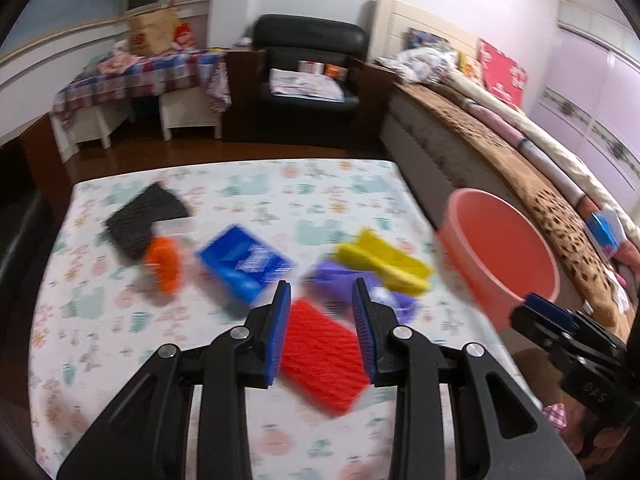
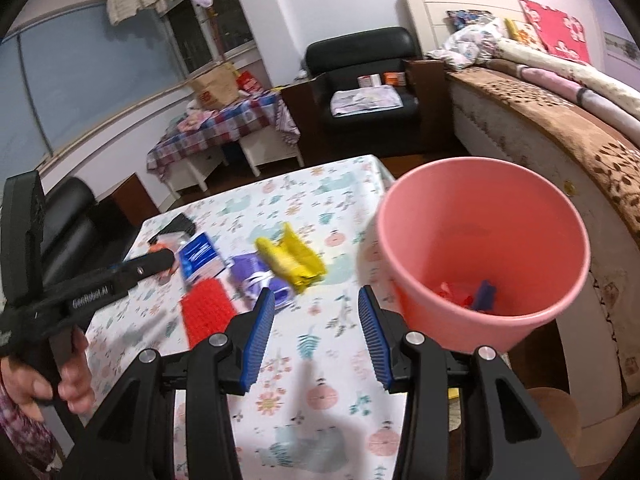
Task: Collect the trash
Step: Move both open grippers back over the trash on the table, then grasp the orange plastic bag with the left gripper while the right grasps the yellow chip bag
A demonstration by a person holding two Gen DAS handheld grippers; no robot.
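Both grippers, left and right, gape empty; six blurred packets; one pink plastic bucket.

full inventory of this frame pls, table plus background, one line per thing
red piece: 1, red, table, nearest the left tongs
purple wrapper: 1, purple, table centre
yellow wrapper: 1, yellow, beside the purple one
blue packet: 1, blue, left of centre
orange item: 1, orange, blurred, left
black piece: 1, black, far left
bin: 1, pink, table's right edge, red and blue scraps inside
tablecloth: 1, white, floral
armchair: 1, black, back wall
bed: 1, brown cover, right
side table: 1, checked cloth, back left
left tongs: open, empty
right tongs: open, empty
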